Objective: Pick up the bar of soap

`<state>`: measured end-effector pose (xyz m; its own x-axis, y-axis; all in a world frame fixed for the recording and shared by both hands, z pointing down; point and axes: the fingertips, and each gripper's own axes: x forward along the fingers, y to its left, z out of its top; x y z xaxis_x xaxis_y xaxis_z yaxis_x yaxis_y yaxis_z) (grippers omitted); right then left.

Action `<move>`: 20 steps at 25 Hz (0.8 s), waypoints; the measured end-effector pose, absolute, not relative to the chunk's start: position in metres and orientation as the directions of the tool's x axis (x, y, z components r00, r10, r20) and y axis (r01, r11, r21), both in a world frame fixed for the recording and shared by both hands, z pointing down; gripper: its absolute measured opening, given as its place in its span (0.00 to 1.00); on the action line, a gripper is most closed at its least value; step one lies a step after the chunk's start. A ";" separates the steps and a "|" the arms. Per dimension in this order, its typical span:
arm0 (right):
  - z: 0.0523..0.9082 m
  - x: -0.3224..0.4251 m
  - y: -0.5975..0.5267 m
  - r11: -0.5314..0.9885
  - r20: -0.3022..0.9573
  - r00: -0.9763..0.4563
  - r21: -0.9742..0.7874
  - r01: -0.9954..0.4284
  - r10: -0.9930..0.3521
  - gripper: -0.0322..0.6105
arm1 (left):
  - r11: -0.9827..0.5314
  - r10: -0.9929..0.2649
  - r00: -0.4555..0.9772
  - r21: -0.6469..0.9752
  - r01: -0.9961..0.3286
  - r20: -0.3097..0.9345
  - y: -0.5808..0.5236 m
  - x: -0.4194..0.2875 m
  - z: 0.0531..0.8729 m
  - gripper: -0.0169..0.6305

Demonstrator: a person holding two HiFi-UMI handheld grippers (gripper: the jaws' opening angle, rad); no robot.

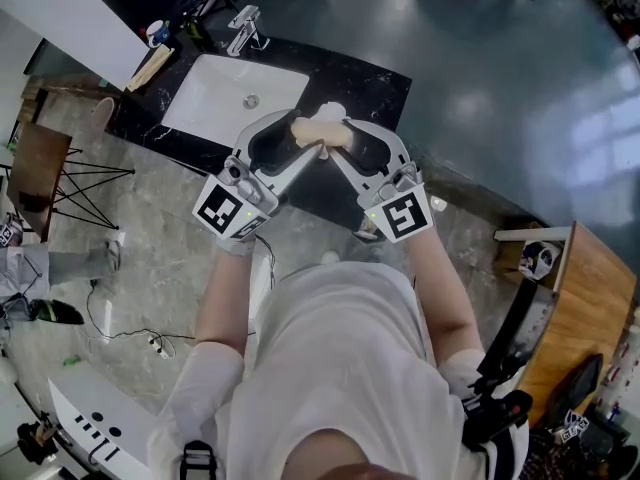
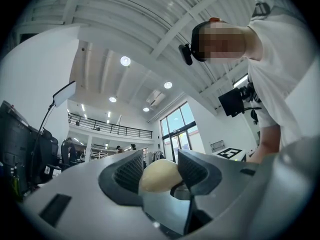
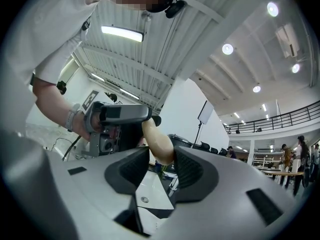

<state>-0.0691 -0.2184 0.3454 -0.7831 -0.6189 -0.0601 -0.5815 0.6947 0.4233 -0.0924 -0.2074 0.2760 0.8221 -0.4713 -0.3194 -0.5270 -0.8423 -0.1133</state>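
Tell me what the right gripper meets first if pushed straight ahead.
The pale yellow bar of soap, already between its jaws; just behind it, likely the left gripper, though depth is unclear.

Black stone counter (image 1: 375, 86) with a sunken sink.
White basin (image 1: 215, 108) set in, chrome faucet (image 1: 243, 30) at its back rim; toward the left end, a mug (image 1: 158, 34) and a pale wooden piece (image 1: 150, 68).

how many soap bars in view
1: the bar of soap, between the fingers of the left gripper and right gripper, above the counter. More may hide behind them.
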 end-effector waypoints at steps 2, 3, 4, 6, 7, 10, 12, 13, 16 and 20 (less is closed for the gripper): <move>0.346 -0.068 -0.218 0.692 -0.059 -0.781 0.426 -0.583 -0.622 0.31 | -0.843 -0.469 0.824 -0.117 -0.525 -0.318 -0.207 -0.092 0.276 0.33; 0.346 -0.068 -0.218 0.690 -0.059 -0.780 0.427 -0.584 -0.623 0.31 | -0.843 -0.469 0.825 -0.119 -0.525 -0.317 -0.206 -0.091 0.276 0.33; 0.346 -0.067 -0.217 0.689 -0.059 -0.779 0.429 -0.584 -0.624 0.31 | -0.843 -0.468 0.825 -0.120 -0.525 -0.316 -0.206 -0.091 0.277 0.33; 0.346 -0.067 -0.217 0.689 -0.062 -0.780 0.430 -0.583 -0.622 0.31 | -0.842 -0.470 0.825 -0.120 -0.526 -0.315 -0.205 -0.090 0.277 0.33; 0.346 -0.066 -0.216 0.689 -0.065 -0.781 0.430 -0.584 -0.622 0.31 | -0.842 -0.470 0.824 -0.119 -0.526 -0.315 -0.205 -0.089 0.277 0.33; 0.345 -0.063 -0.215 0.687 -0.063 -0.778 0.428 -0.586 -0.625 0.31 | -0.843 -0.472 0.825 -0.113 -0.525 -0.311 -0.204 -0.086 0.277 0.33; 0.346 -0.061 -0.214 0.687 -0.057 -0.775 0.425 -0.589 -0.629 0.31 | -0.845 -0.472 0.826 -0.110 -0.524 -0.307 -0.203 -0.084 0.277 0.33; 0.346 -0.060 -0.214 0.688 -0.056 -0.773 0.420 -0.592 -0.631 0.31 | -0.845 -0.473 0.827 -0.110 -0.523 -0.305 -0.203 -0.084 0.278 0.33; 0.347 -0.060 -0.214 0.688 -0.055 -0.769 0.409 -0.599 -0.637 0.31 | -0.845 -0.474 0.828 -0.111 -0.524 -0.300 -0.203 -0.083 0.279 0.34; 0.346 -0.056 -0.214 0.685 -0.058 -0.770 0.419 -0.596 -0.635 0.31 | -0.846 -0.474 0.827 -0.105 -0.523 -0.303 -0.203 -0.079 0.279 0.33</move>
